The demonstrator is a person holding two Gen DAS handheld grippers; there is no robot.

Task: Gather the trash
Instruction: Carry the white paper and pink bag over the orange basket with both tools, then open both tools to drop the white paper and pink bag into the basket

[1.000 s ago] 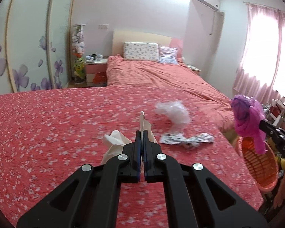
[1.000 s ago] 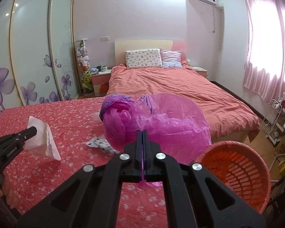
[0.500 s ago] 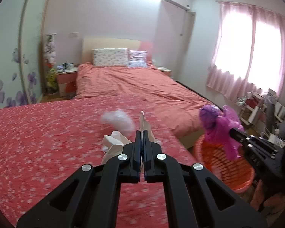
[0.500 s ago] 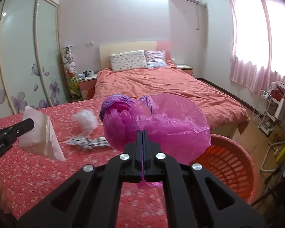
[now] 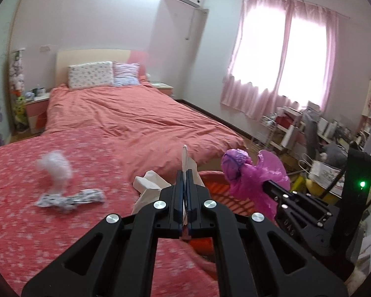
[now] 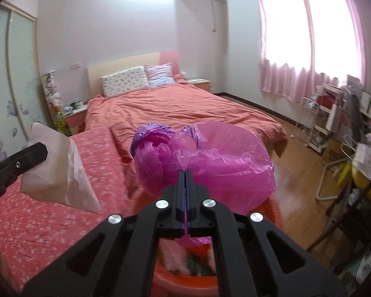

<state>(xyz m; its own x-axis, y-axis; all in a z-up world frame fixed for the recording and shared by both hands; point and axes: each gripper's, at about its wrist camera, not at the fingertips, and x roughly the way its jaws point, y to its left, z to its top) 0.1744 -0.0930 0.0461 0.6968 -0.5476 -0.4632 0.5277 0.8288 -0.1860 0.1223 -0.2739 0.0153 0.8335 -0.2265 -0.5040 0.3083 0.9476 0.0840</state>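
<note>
Both hands full, over the orange basket

L view: my left gripper (image 5: 184, 190) clamped on white tissue (image 5: 148, 185); orange basket (image 5: 215, 190) just beyond, 2 scraps on bedspread (image 5: 24, 222).
R view: my right gripper (image 6: 186, 190) pinching pink plastic bag (image 6: 210, 158), basket rim (image 6: 175, 282) below.

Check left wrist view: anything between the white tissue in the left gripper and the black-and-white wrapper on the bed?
Nothing: bare floral bedspread between white tissue and black-and-white wrapper, per the left wrist view.

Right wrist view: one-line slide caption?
Right hand-held gripper carries a pink plastic bag over the orange basket beside the bed.
</note>
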